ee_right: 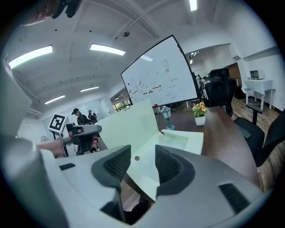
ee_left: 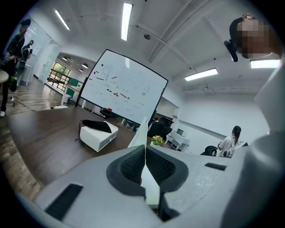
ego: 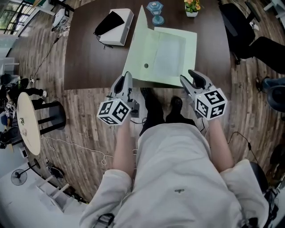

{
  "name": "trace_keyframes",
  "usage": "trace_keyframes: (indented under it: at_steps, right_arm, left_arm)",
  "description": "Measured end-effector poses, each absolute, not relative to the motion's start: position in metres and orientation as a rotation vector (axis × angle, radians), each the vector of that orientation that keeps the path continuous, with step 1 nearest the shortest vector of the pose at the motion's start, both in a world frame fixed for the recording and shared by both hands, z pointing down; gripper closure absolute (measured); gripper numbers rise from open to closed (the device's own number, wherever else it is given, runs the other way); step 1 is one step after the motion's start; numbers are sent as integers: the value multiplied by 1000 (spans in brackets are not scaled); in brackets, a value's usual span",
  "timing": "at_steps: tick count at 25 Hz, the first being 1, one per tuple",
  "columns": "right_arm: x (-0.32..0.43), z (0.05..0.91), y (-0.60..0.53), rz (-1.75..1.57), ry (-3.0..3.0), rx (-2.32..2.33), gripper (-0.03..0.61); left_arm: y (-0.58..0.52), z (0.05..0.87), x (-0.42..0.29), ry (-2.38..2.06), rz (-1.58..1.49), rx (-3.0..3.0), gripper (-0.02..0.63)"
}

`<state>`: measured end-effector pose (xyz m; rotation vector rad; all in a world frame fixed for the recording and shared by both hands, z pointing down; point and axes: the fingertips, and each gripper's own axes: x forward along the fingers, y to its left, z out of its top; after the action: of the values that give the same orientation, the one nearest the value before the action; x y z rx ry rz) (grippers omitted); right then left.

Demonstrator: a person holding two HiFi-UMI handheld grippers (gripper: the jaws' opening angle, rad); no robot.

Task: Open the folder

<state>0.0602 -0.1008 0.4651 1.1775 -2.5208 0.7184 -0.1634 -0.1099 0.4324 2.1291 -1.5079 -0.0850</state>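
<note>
A pale green folder lies on the dark brown table, its front edge at the table's near edge. Its cover stands lifted up on the left side. My left gripper is shut on the cover's front edge; in the left gripper view the thin sheet runs edge-on between the closed pads of the left gripper. My right gripper is open at the folder's front right corner. In the right gripper view the folder shows beyond the parted jaws of the right gripper, untouched by the pads.
A white box with a black pouch on it sits at the table's back left. A blue lamp-like ornament and a small flower pot stand at the back. A black office chair is at the right, a round stool at the left.
</note>
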Motion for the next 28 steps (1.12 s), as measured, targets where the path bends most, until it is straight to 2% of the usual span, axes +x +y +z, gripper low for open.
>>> trace_keyframes:
  at_steps: [28]
  right_arm:
    - [-6,452,-147,673,-2528,1164,417]
  left_arm:
    - [-129,491,-284,-1673,-7,1872,607]
